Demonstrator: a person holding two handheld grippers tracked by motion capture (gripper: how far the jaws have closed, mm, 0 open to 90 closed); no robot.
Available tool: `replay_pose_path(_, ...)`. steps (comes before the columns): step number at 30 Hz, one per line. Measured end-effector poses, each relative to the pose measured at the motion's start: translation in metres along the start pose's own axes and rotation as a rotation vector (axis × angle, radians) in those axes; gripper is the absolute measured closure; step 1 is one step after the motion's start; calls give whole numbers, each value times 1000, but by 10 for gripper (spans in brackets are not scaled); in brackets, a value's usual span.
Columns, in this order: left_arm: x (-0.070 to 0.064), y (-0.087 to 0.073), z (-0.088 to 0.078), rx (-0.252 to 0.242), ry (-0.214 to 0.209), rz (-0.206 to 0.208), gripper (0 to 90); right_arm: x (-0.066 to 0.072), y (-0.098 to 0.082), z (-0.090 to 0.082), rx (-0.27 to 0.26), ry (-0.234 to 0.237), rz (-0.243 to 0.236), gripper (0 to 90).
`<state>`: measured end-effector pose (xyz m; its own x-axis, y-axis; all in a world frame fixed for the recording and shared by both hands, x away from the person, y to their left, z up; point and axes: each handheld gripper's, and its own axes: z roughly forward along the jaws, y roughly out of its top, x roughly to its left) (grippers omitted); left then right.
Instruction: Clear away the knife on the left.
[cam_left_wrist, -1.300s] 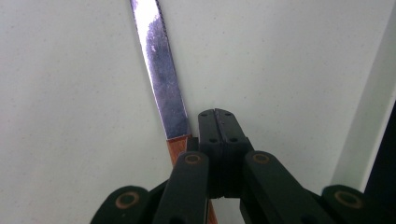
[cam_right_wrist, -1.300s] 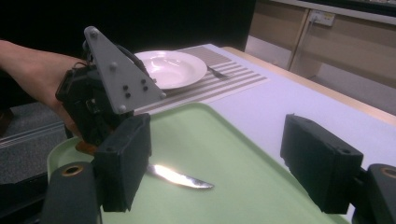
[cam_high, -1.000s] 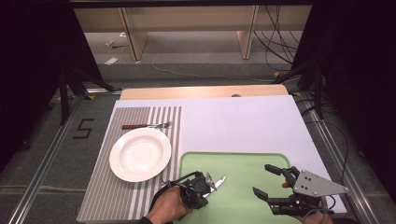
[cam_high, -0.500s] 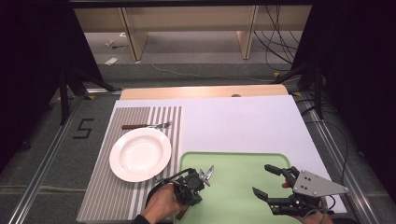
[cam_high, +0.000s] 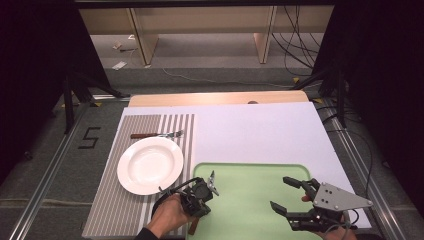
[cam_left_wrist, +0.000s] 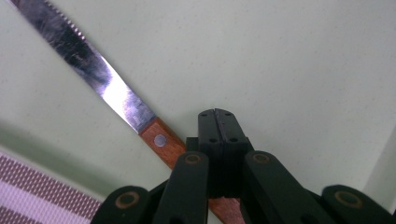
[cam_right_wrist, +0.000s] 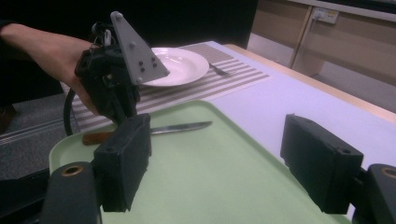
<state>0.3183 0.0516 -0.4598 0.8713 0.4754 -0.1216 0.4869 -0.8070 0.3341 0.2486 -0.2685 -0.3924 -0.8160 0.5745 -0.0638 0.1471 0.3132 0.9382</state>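
Your left tongs (cam_high: 212, 181) are together with nothing between them, over the near-left corner of the green tray (cam_high: 250, 200). The knife (cam_left_wrist: 112, 93) lies flat on the tray just beside them, wooden handle running under the tong body, blade pointing away. Your right tongs (cam_high: 285, 195) hang apart and empty over the tray's right side.

In the left gripper view the knife (cam_left_wrist: 116, 100) runs out past the upper left corner, so its tip is cut off, and the lower end of its wooden handle is hidden behind the left gripper (cam_left_wrist: 218, 122). In the high view the knife is mostly covered by that gripper and the hand (cam_high: 170, 216). In the right gripper view the fork (cam_right_wrist: 219, 70) at upper centre is too small to make out, partly hidden by the plate (cam_right_wrist: 180, 65).
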Motion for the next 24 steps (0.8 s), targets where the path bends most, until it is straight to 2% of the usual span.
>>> replay_pose_path(10,8,-8,-4,7,6,-28,895,1,0,1,7,-1,-3,257)
replay_pose_path(13,10,-9,-4,4,-6,-36,896,0,0,1,7,-1,-2,257)
replay_pose_path(16,9,-9,-4,9,2,-27,892,0,0,1,8,0,-1,257)
replay_pose_path(21,8,-9,-4,5,-5,-30,838,1,0,1,9,1,-3,257)
replay_pose_path(23,8,-8,-5,-13,-21,-39,748,1,0,1,10,2,-3,257)
replay_pose_path(24,8,-8,-5,-22,-30,-44,670,1,0,1,11,2,-3,257)
